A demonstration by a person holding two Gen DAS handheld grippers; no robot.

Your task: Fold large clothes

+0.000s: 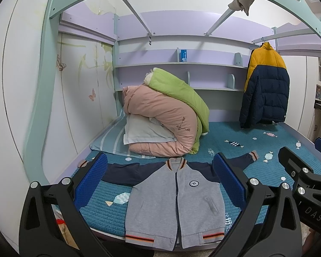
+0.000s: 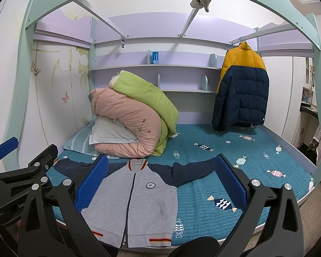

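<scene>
Lying flat on the bed [image 1: 100, 212], zipped jacket [image 1: 175, 205]; left tongs [image 1: 160, 182] and right tongs [image 2: 160, 182] released.

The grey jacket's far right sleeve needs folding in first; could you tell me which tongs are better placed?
Probably right: the right tongs frame the navy sleeve, while the left tongs sit centred over the jacket body.

The jacket [image 1: 175, 201] hangs over the front of the bed [image 1: 256, 132], and its bottom hem is partly cut off by the left tool [image 1: 160, 184]. That tool's blue fingers [image 1: 92, 180] cover parts of both dark sleeves. In the right view, the right tool [image 2: 162, 184] hides the jacket's left side. The blue box [image 2: 155, 57] on the shelf [image 2: 182, 66] has print too small to read
</scene>
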